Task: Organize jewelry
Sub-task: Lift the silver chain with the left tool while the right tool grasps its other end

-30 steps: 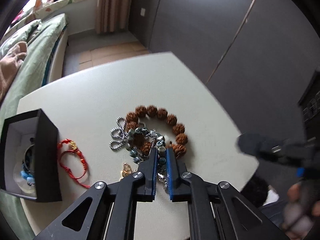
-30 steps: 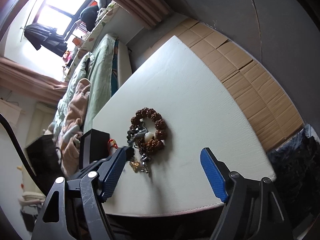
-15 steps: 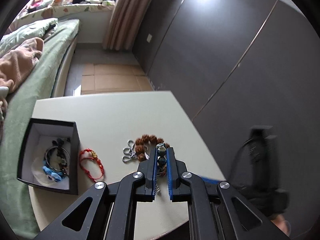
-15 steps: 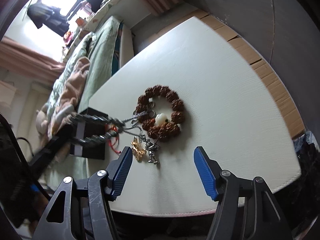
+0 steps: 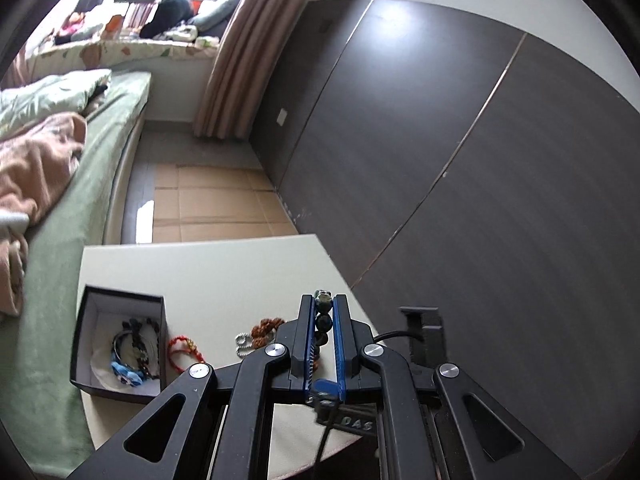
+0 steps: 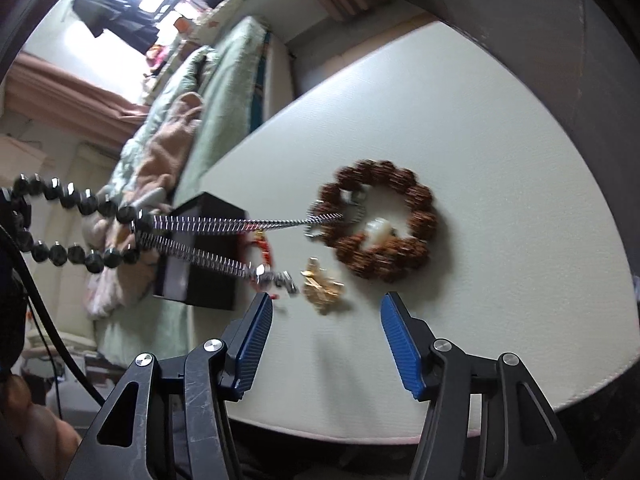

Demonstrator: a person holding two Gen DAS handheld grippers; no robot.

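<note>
Left wrist view shows the left gripper (image 5: 324, 312) squeezed tight on a dark bead necklace (image 5: 323, 322). The round dark beads sit in a row in the thin gap between its two blue pads, and one bead pokes out past the tips. Down on the white table (image 5: 224, 276) sits an open black box (image 5: 120, 344) with a blue bracelet (image 5: 127, 372) and dark bangles inside. Just beside the box lies a red cord bracelet (image 5: 182, 350), and next to that a silver chain (image 5: 242, 344) and a brown bead bracelet (image 5: 266, 328), partly hidden behind the gripper. Some grey letters low in this view look like "DAS", but they are blurry. In the right wrist view the necklace (image 6: 80, 204) stretches from the far left, with dark beads first and then silver coils, down to the brown bead bracelet (image 6: 380, 220), where one coil end meets it. The right gripper (image 6: 326, 312) has its jaws about halfway apart; they have just been closing, and nothing is pinched between them. A small gold charm (image 6: 322, 286) lies on the table just beyond the gap.
</note>
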